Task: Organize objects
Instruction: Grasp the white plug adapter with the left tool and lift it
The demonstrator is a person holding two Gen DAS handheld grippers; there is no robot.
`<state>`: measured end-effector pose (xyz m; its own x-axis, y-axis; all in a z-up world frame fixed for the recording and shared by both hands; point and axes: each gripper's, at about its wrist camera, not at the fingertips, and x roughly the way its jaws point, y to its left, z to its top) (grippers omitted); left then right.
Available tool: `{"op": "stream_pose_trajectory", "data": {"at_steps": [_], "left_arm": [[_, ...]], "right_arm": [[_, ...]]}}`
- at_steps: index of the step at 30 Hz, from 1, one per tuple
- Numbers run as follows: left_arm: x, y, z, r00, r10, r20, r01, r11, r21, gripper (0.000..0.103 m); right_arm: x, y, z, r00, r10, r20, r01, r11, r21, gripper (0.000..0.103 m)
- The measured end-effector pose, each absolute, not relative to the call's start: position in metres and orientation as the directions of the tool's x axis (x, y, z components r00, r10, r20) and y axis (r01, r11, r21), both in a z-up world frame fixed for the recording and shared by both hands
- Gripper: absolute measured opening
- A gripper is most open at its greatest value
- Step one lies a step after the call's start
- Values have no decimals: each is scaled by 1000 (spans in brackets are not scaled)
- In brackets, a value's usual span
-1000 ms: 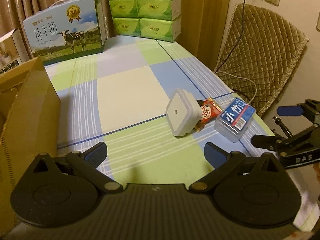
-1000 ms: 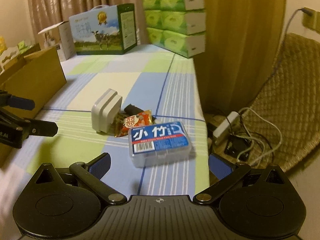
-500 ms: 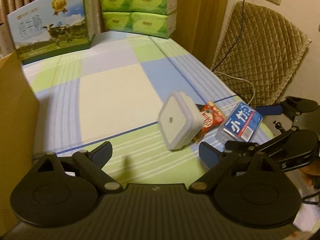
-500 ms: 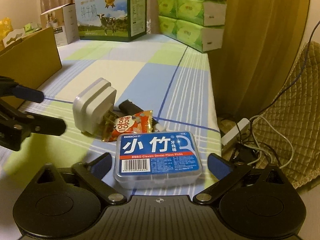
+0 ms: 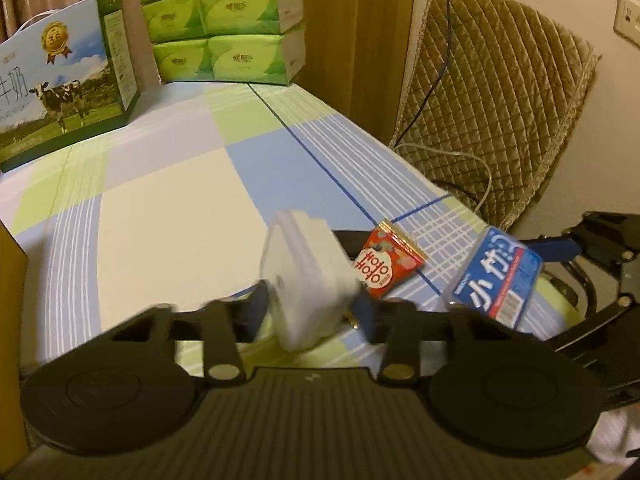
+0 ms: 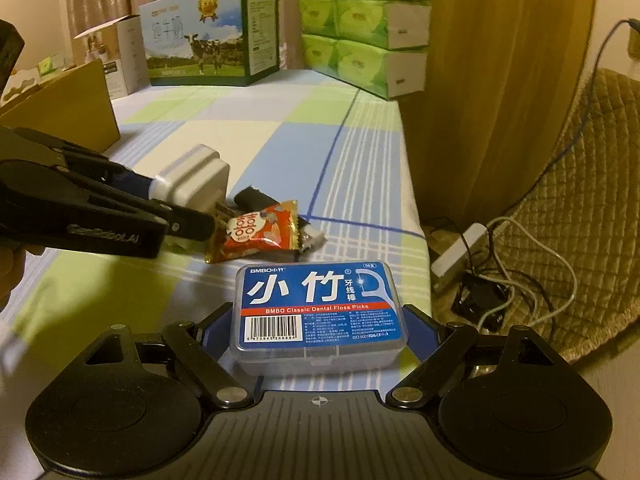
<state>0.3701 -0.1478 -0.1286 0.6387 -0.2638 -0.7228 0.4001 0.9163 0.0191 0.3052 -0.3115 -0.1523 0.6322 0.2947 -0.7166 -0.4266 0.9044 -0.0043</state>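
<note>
A white square box (image 5: 308, 276) stands tilted on the checked tablecloth (image 5: 168, 216). My left gripper (image 5: 310, 308) is closing on it, and both blue pads sit against its sides. In the right wrist view the left gripper (image 6: 180, 208) reaches in from the left onto the white box (image 6: 196, 178). A red snack packet (image 5: 386, 264) (image 6: 256, 232) lies just to its right, partly over a black object (image 6: 252, 198). My right gripper (image 6: 320, 336) holds the blue dental floss box (image 6: 320, 304) (image 5: 496, 276), pads pressed on its two short sides.
A cardboard box (image 6: 80, 104) stands at the left. A milk carton (image 6: 212, 48) and stacked green tissue packs (image 6: 360, 28) line the far edge. Past the table's right edge are a quilted chair (image 5: 500, 100) and a power strip (image 6: 460, 256) with cables.
The left gripper moved forward and down to the white box and its jaws closed onto it. The right gripper came down over the floss box and its jaws narrowed onto its sides.
</note>
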Motion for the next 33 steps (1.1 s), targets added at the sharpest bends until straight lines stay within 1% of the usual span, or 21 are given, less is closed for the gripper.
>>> {"op": "stream_pose_trajectory", "data": {"at_steps": [1,6,13,16,18,20,21,23,25,28,33], "left_arm": [[369,-148,-129,644,-249,-723,396,917,37,27],[343,-134,-123,639,-200,-743,364,929,62,27],[260,-102,-113,664,-140,-734,360,921,150,26],[231,-91,-111,664,-129,-737,357,920,161,26],[219,-83,-110,656,-148,-740,352,927,127,26],[214,-76,-107,651,-170,-740,332,940,76,33],[211,-72,-105,652,-176,-737,322,945,59,39],[208,-66,-100,654,-200,-729,305,952,12,42],[208,-57,-95,653,-230,-722,271,961,-61,52],[214,-46,-95,631,-275,-725,233,959,-162,52],[227,-38,-100,627,-257,-735,191,966,-174,53]], "right_arm": [[304,-312,-152,631,293,-718,-421,907,0,84],[289,-310,-145,628,301,-718,-408,913,26,84],[257,-298,-133,619,332,-712,-438,898,39,84],[247,-296,-128,616,341,-710,-441,896,48,84],[240,-294,-127,614,343,-711,-439,897,53,84],[236,-294,-125,612,343,-713,-436,898,57,84],[233,-294,-124,612,343,-713,-434,899,60,84],[230,-294,-121,612,343,-713,-429,901,65,84],[227,-293,-119,614,342,-712,-426,902,66,84],[224,-293,-118,610,339,-717,-421,904,69,84],[221,-295,-117,613,328,-719,-415,908,60,84]]}}
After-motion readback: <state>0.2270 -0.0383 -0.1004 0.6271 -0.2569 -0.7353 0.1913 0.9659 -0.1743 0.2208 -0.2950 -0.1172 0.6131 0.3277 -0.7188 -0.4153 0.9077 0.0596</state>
